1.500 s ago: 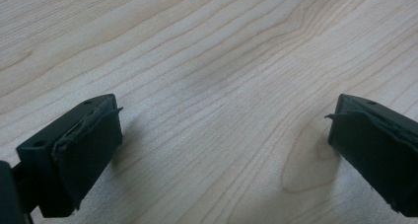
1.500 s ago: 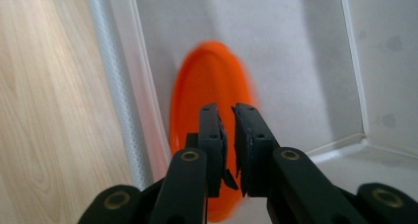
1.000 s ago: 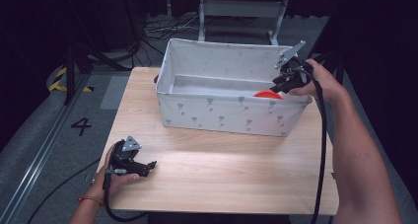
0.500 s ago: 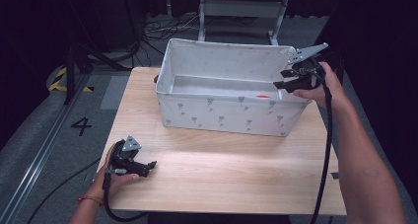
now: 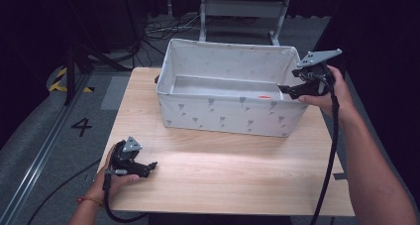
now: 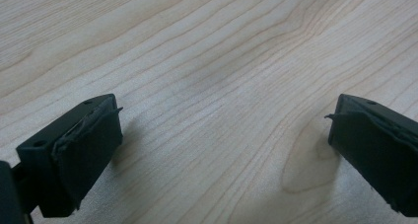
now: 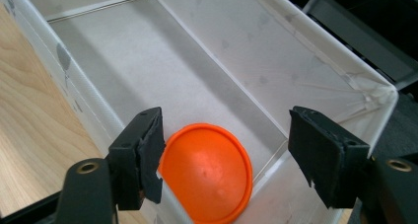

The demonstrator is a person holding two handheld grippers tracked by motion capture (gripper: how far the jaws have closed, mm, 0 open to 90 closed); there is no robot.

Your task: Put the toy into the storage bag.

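High view: your right gripper hangs above the right end of the white fabric bin, at its near right corner, jaws apart with nothing between them, having just been opening; your right hand holds it from the right, its cable trailing down along the forearm; a sliver of the orange disc shows on the bin floor just behind the front wall, near that right end; the bin stands on the far half of the wooden bench; your left gripper rests low at the bench's near left corner, well apart from the bin, your left hand under it. Left gripper view: both black jaws stand wide, bare wood grain of the bench between them, nothing held. Right gripper view: jaws wide and empty; the orange disc lies flat on the bin's floor in the corner below, seen between the jaws and nearer the left one, untouched by either pad; the bin's rim crosses beneath the left jaw, bench wood visible outside it.
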